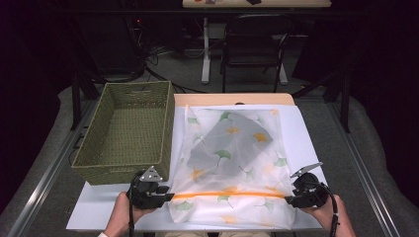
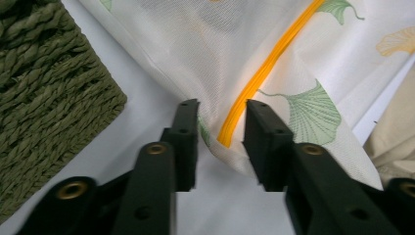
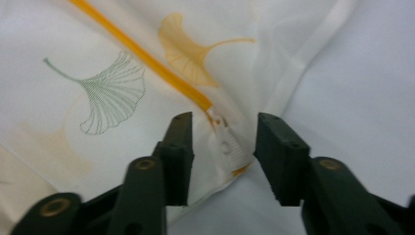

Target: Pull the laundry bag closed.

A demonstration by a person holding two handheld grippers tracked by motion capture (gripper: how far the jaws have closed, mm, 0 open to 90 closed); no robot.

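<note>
Claws (image 2: 221,125) (image 3: 224,137) parted, straddling pouch (image 1: 232,163) edges

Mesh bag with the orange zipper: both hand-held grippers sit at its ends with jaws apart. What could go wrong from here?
1. The left hand-held gripper straddles the zipper end of the bag without pressing; closing could pinch only loose mesh and slip.
2. The right hand-held gripper brackets the small zipper pull; it may miss it.
3. The basket sits near the left hand-held gripper; a sideways move may bump it.
</note>
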